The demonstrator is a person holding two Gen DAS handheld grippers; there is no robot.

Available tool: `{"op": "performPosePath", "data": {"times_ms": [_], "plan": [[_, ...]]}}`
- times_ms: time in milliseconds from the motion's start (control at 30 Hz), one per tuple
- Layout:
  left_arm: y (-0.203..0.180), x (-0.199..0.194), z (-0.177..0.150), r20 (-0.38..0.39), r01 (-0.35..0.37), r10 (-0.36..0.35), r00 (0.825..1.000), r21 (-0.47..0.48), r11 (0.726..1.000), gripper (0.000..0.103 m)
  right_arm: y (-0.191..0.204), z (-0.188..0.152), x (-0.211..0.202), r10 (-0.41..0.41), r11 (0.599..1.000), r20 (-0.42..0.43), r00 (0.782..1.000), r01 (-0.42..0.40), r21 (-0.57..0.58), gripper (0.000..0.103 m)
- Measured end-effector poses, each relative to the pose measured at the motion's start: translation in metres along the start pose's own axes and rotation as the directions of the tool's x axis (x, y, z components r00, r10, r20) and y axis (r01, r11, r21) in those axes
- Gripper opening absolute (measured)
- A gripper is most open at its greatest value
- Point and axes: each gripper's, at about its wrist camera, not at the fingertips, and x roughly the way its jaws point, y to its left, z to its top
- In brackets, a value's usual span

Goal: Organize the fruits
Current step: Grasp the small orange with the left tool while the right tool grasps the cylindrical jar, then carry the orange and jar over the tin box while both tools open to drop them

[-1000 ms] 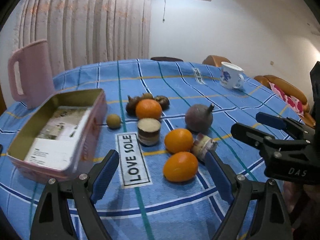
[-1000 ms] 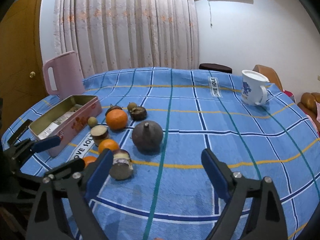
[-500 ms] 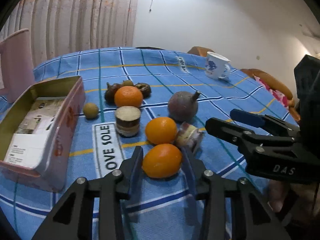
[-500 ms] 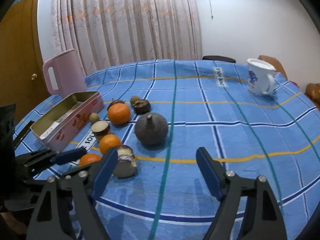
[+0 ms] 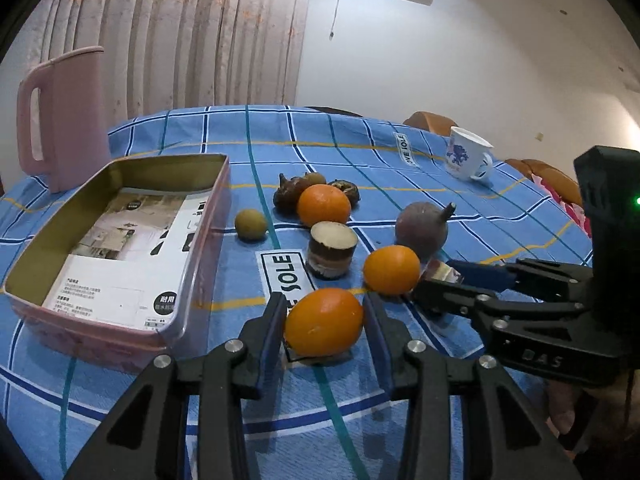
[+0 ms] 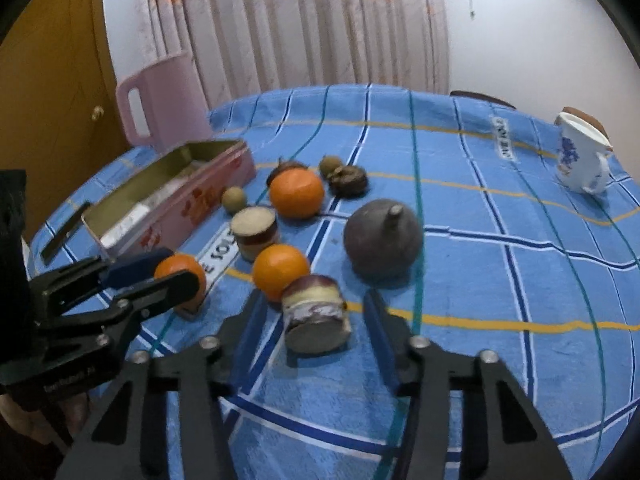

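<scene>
My left gripper (image 5: 324, 322) is shut on the nearest orange (image 5: 323, 327), which sits just above the blue checked cloth; it also shows in the right wrist view (image 6: 181, 274). My right gripper (image 6: 314, 326) is open, its fingers on either side of a cut purple fruit half (image 6: 316, 314) lying on its side, not touching it. Two more oranges (image 5: 391, 270) (image 5: 323, 205), an upright cut half (image 5: 332, 250), a round dark purple fruit (image 5: 421, 227), a small green fruit (image 5: 250, 223) and several small brown fruits (image 5: 289, 196) lie on the cloth.
An open pink tin (image 5: 120, 320) lined with printed paper stands to the left of the fruits. A pink jug (image 5: 60, 116) stands behind it. A white mug with blue print (image 5: 466, 159) stands at the far right of the table.
My left gripper has closed onto the nearest orange and raised it slightly. My right gripper has moved forward and left, narrowing around the cut fruit half.
</scene>
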Motion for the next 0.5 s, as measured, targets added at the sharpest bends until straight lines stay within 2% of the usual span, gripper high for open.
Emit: {"op": "performPosePath", "data": {"times_ms": [167, 500], "plan": [[-0.003, -0.005, -0.001, 0.023, -0.003, 0.003, 1.000, 0.017, 1.000, 0.041, -0.002, -0.002, 0.000, 0.005, 1.000, 0.001, 1.000, -0.005, 0.005, 0.038], [-0.004, -0.014, 0.003, 0.071, -0.015, 0.013, 0.997, 0.022, 1.000, 0.041, -0.003, -0.003, -0.017, 0.015, 1.000, 0.110, 0.994, -0.017, 0.018, 0.037]]}}
